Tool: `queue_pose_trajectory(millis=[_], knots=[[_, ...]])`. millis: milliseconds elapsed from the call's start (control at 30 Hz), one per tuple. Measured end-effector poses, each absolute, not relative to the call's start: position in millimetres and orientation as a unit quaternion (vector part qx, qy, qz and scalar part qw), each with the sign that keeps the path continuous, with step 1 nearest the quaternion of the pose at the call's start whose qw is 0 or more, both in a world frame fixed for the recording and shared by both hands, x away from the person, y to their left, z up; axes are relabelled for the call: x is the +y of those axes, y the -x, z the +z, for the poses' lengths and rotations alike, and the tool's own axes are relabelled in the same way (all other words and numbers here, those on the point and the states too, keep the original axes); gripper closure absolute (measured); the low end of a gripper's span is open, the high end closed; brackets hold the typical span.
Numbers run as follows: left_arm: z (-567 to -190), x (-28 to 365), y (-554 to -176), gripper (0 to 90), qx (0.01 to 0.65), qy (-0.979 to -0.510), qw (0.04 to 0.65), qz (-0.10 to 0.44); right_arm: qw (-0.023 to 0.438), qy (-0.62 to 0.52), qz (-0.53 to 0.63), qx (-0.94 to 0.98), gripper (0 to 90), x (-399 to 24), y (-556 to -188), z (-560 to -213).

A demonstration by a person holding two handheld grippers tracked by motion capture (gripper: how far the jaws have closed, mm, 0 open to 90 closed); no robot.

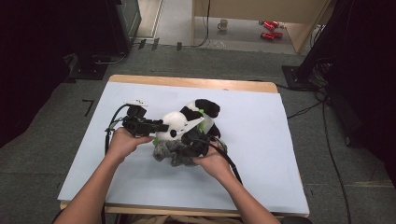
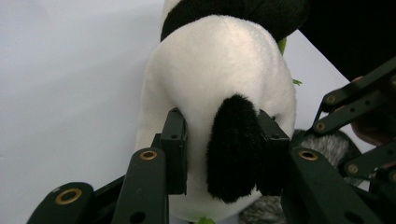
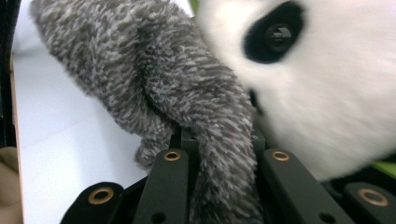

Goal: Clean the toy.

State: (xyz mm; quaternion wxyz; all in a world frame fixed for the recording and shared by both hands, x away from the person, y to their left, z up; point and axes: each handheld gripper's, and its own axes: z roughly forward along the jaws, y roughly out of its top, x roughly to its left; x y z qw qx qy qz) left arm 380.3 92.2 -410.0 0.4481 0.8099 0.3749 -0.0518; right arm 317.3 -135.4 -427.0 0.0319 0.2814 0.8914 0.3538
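A black-and-white plush panda (image 1: 189,119) lies mid-table on a light blue mat (image 1: 261,154), with a fuzzy grey knitted cloth (image 1: 170,151) bunched under its head. My left gripper (image 1: 156,126) comes in from the left and is shut on the panda's head (image 2: 219,93), its jaws pinching either side of a black ear (image 2: 233,144). My right gripper (image 1: 198,142) is shut on a fold of the grey cloth (image 3: 187,93), right beside the panda's face and black eye patch (image 3: 275,32).
The mat covers a wooden table (image 1: 191,82) with open mat all round the toy. Beyond the far edge, on the floor, stand a mug (image 1: 223,24) and red cans (image 1: 270,29). Cables (image 1: 327,130) run along the floor at the right.
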Motion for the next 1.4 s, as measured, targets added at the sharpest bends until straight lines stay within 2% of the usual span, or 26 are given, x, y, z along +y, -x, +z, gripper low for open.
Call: queue_pose_trajectory(millis=[400,533,1000,1400], knots=[[-411.8,94.7,-380.4,63.1,0.371,-0.811,0.450,-0.046,0.051,-0.296,0.378,0.876,78.9,-165.3,-320.6,-411.5],[-411.7,95.1,-380.0,62.6,0.366,-0.814,0.449,-0.041,0.024,-0.283,0.392,0.875,78.6,-173.4,-317.0,-407.8],[-412.0,96.0,-379.5,60.9,0.354,-0.816,0.456,-0.025,0.059,-0.303,0.401,0.862,78.3,-211.1,-319.6,-393.7],[-413.0,98.1,-383.1,60.5,0.357,-0.814,0.458,-0.020,0.071,-0.334,0.407,0.847,78.2,-248.7,-323.0,-386.3]])
